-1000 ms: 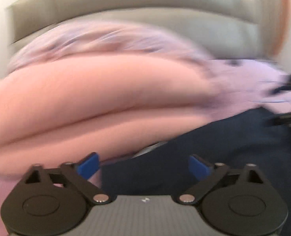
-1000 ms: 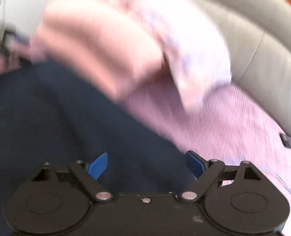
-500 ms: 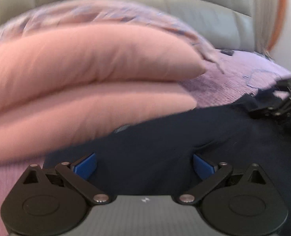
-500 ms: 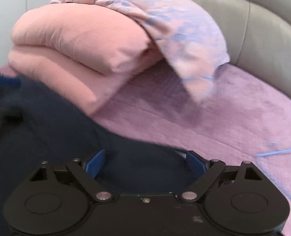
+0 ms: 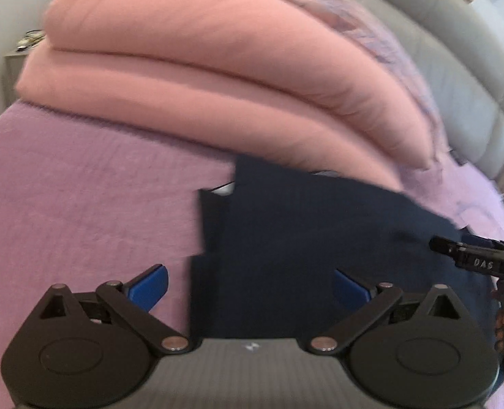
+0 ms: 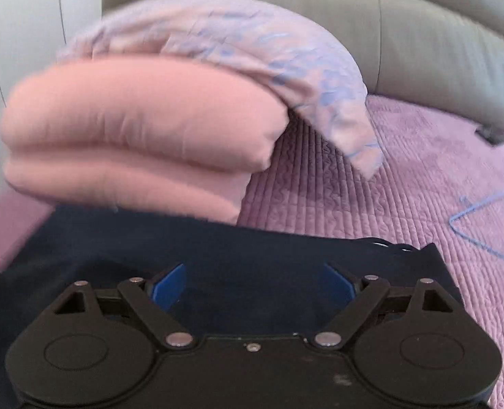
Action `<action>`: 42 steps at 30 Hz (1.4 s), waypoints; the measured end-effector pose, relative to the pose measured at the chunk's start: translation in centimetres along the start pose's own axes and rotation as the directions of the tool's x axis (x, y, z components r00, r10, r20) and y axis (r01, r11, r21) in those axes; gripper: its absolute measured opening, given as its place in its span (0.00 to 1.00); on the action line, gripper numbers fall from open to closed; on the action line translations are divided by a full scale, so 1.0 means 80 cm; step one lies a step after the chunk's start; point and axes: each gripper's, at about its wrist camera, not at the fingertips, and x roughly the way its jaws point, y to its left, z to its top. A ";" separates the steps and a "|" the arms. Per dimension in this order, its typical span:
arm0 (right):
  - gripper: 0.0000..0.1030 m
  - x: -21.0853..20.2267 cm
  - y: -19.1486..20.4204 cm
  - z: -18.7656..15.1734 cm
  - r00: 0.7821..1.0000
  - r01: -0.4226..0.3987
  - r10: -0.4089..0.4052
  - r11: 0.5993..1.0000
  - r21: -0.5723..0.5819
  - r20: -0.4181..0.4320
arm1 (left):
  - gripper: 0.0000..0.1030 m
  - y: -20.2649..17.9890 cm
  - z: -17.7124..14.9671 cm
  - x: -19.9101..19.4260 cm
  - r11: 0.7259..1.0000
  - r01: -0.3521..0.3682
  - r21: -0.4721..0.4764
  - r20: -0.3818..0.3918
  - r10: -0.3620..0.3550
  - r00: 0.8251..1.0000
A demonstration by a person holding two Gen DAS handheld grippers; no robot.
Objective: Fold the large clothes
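Observation:
A dark navy garment (image 5: 303, 225) lies flat on the purple bedspread (image 5: 81, 184), its far edge against a folded pink duvet. My left gripper (image 5: 250, 281) is open and empty, low over the garment's left edge. The right gripper's body (image 5: 480, 262) shows at the right edge of the left wrist view. In the right wrist view the navy garment (image 6: 252, 248) fills the foreground and my right gripper (image 6: 252, 281) is open and empty just above it. A pale tag or lining (image 5: 223, 189) peeks out at the garment's far left corner.
A thick folded pink duvet (image 6: 132, 136) with a lilac patterned cover (image 6: 252, 47) over it lies behind the garment. A grey padded headboard (image 6: 422, 34) curves behind. A blue thread (image 6: 473, 218) lies on the bedspread (image 6: 405, 187) at right. A white wardrobe (image 6: 23, 27) stands at left.
Both grippers have swung around with strong blur and now sit lower over the navy garment. The left view has turned leftward, showing the garment's left edge. Both grippers stayed open.

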 end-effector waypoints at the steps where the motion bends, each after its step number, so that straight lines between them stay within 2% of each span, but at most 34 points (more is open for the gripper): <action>1: 0.99 0.005 0.009 -0.007 0.999 0.029 -0.030 0.999 -0.020 -0.035 | 1.00 0.006 -0.001 0.002 1.000 0.029 -0.010 -0.018 -0.029 0.999; 2: 0.99 0.005 0.013 -0.015 0.997 0.047 -0.048 0.999 -0.023 -0.061 | 1.00 0.013 -0.002 0.007 0.996 0.078 -0.031 -0.044 -0.079 0.996; 4: 0.99 -0.004 0.011 -0.031 0.997 0.066 -0.066 0.998 0.003 -0.049 | 0.97 0.020 0.000 0.026 0.982 0.169 -0.084 -0.098 -0.177 0.979; 5: 0.99 -0.003 0.008 -0.034 0.997 0.060 -0.060 0.998 0.002 -0.052 | 0.95 0.021 0.001 0.037 0.977 0.188 -0.101 -0.115 -0.199 0.973; 6: 0.99 -0.002 0.006 -0.037 0.997 0.048 -0.048 0.999 0.000 -0.054 | 0.92 0.021 0.002 0.043 0.978 0.185 -0.097 -0.108 -0.195 0.975; 9: 0.99 0.004 -0.008 -0.043 0.999 -0.012 0.012 1.000 0.008 -0.052 | 0.72 0.015 0.017 0.061 0.981 0.189 -0.040 -0.078 -0.192 0.978; 10: 0.99 0.005 -0.012 -0.044 0.998 -0.030 0.031 0.999 0.017 -0.053 | 0.72 0.017 0.023 0.069 0.979 0.198 -0.051 -0.080 -0.202 0.976; 11: 0.99 0.005 -0.016 -0.046 0.997 -0.047 0.049 0.998 0.030 -0.052 | 0.71 0.024 0.025 0.075 0.973 0.217 -0.082 -0.079 -0.224 0.972; 13: 0.99 0.008 -0.019 -0.050 0.997 -0.064 0.065 0.997 0.043 -0.041 | 0.56 0.040 0.030 0.084 0.950 0.255 -0.183 -0.076 -0.272 0.959; 14: 1.00 0.007 -0.018 -0.053 0.998 -0.063 0.064 0.997 0.039 -0.030 | 0.54 0.048 0.029 0.084 0.935 0.276 -0.223 -0.075 -0.299 0.951; 15: 1.00 0.007 -0.017 -0.056 0.998 -0.061 0.061 0.998 0.033 -0.019 | 0.51 0.057 0.024 0.082 0.913 0.320 -0.252 -0.082 -0.349 0.934; 17: 1.00 0.003 -0.013 -0.062 0.999 -0.053 0.053 0.998 0.026 0.004 | 0.51 0.073 0.003 0.079 0.857 0.401 -0.324 -0.121 -0.458 0.881; 18: 1.00 0.001 -0.012 -0.064 0.999 -0.051 0.050 0.998 0.030 0.009 | 0.51 0.078 -0.010 0.076 0.839 0.422 -0.343 -0.139 -0.490 0.861; 20: 1.00 -0.001 -0.011 -0.068 0.999 -0.042 0.041 0.998 0.046 0.008 | 0.52 0.078 -0.032 0.068 0.817 0.456 -0.351 -0.180 -0.537 0.824; 21: 1.00 -0.003 -0.009 -0.069 0.999 -0.032 0.032 0.998 0.055 0.003 | 0.53 0.076 -0.041 0.062 0.815 0.471 -0.337 -0.185 -0.548 0.816; 24: 1.00 -0.013 -0.002 -0.075 0.999 0.001 0.001 0.997 0.072 -0.033 | 0.52 0.063 -0.046 0.056 0.830 0.474 -0.295 -0.191 -0.537 0.821; 25: 1.00 -0.018 -0.001 -0.078 0.999 0.007 -0.002 0.996 0.090 -0.053 | 0.35 0.057 -0.043 0.059 0.841 0.465 -0.278 -0.195 -0.523 0.829; 29: 1.00 -0.038 0.002 -0.091 0.993 0.012 0.003 0.991 0.131 -0.118 | 0.28 0.018 -0.034 0.046 0.902 0.398 -0.170 -0.160 -0.423 0.892; 31: 1.00 -0.052 0.002 -0.098 0.989 0.008 0.015 0.988 0.152 -0.150 | 0.27 0.002 -0.028 0.028 0.912 0.386 -0.140 -0.115 -0.403 0.908; 33: 1.00 -0.067 0.005 -0.112 0.987 -0.002 0.025 0.989 0.145 -0.158 | 0.27 -0.016 -0.022 0.011 0.907 0.402 -0.129 -0.067 -0.412 0.909; 36: 0.99 -0.092 0.020 -0.140 0.993 0.001 0.005 0.999 0.050 -0.121 | 0.27 -0.050 -0.008 -0.013 0.886 0.448 -0.118 -0.023 -0.453 0.891; 40: 0.99 -0.122 0.018 -0.180 0.998 -0.018 0.019 1.000 0.012 -0.061 | 0.27 -0.141 0.009 -0.034 0.872 0.488 0.035 0.000 -0.489 0.872; 42: 0.99 -0.131 0.001 -0.190 0.993 -0.080 0.083 0.996 0.044 -0.078 | 0.27 -0.186 0.013 -0.035 0.852 0.515 0.095 -0.008 -0.516 0.856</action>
